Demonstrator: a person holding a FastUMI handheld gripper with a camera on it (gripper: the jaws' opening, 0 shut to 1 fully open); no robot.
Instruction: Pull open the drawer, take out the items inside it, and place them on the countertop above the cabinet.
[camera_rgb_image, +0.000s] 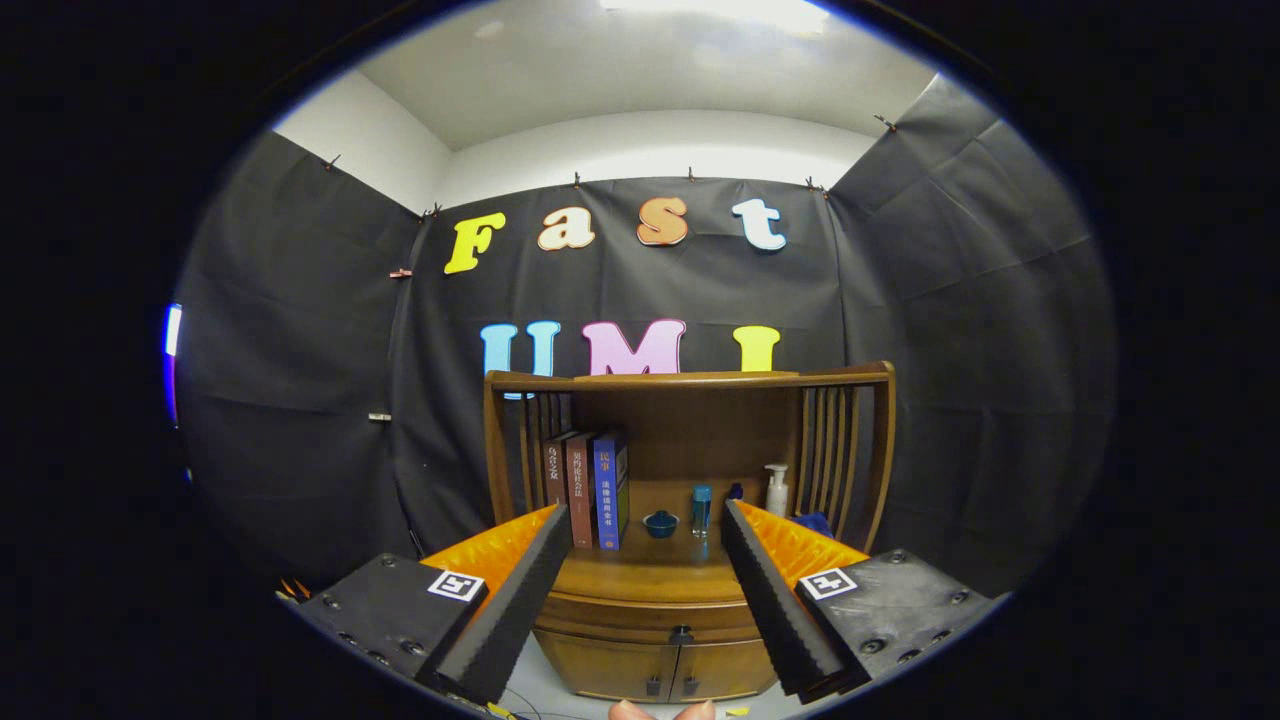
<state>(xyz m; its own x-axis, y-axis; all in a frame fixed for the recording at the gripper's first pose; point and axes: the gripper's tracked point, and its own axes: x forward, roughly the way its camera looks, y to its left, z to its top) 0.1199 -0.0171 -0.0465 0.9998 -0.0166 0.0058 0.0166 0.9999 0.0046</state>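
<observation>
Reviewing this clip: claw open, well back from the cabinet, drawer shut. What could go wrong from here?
1. The drawer knob is small; the wide-open claw may close off-centre and slip when pulling.
2. The countertop already holds books, a small bowl, a blue bottle and a pump bottle; placing items could topple them.

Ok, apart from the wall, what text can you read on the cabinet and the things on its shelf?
"乌合之众": spine of the left book.
"民事": top of the blue book spine; the rest is blurred.
Middle book: spine too blurred to read.
Pump bottle, blue bottle: nothing legible.
Gripper: fingers open, short of the drawer; its square tags show patterns, no words.
</observation>
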